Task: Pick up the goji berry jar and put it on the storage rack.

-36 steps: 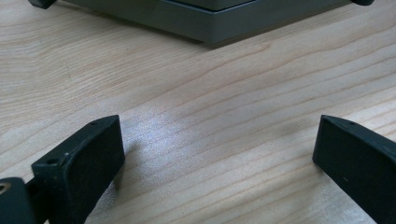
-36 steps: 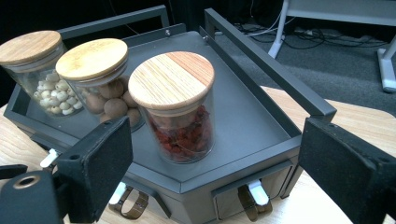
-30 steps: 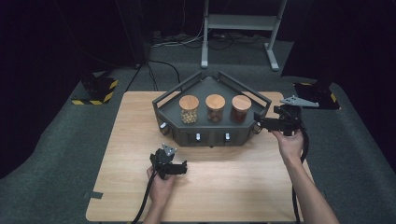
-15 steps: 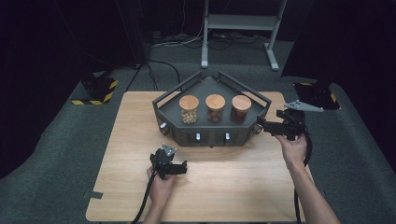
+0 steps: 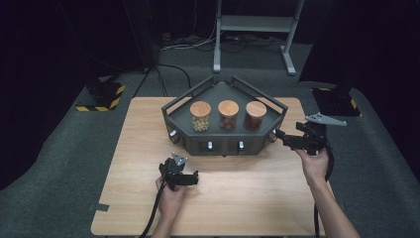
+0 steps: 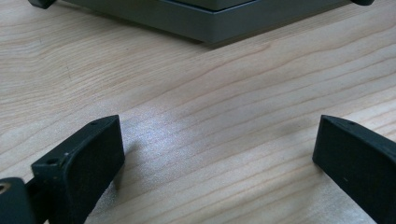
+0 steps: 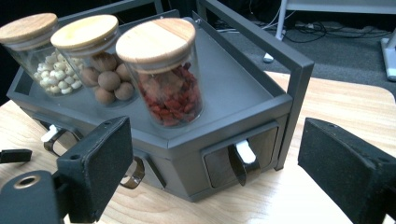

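Lower now, right hand-held gripper (image 5: pixel 278 135) gapes empty near drawer handle (image 7: pixel 242 158); left hand-held gripper (image 5: pixel 194 177) gapes too; no writing

In the high view the wooden table (image 5: pixel 247 198) is evenly lit from above while the floor and background fall into near black; the picture is soft and low in detail. The left gripper view shows a pale sheen on the wood grain and soft shadows beneath the blurred near jaws. The right gripper view is bright and sharp on the jars (image 7: pixel 163 70).
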The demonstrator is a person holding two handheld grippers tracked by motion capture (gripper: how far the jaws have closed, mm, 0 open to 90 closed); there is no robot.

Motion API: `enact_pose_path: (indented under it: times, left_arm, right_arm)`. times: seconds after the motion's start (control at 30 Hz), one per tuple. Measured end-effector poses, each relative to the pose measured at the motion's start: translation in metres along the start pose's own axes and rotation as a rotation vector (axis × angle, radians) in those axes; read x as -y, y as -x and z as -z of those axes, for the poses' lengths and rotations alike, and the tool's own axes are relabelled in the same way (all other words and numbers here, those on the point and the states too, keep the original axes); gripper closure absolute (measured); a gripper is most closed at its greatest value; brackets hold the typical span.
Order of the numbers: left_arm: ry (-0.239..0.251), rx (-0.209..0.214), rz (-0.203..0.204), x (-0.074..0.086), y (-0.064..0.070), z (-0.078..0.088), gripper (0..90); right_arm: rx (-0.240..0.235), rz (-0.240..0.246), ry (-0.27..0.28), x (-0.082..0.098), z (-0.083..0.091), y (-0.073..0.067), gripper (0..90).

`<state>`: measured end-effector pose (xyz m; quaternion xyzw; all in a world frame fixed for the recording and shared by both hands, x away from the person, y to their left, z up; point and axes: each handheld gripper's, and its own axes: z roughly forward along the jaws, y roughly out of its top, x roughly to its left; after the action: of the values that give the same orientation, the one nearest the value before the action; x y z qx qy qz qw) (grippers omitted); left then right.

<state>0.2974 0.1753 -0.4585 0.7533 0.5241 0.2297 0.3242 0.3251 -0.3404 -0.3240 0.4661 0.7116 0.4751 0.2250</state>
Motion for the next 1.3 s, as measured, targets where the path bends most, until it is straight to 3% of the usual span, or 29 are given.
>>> enact_pose_path:
  times: [1.3]
  left_arm:
    - [0.000,0.000,0.000,0.000,0.000,0.000,2.1]
  right_arm:
    - [-0.005,-0.005,-0.042,0.054,-0.008,0.001,10.4]
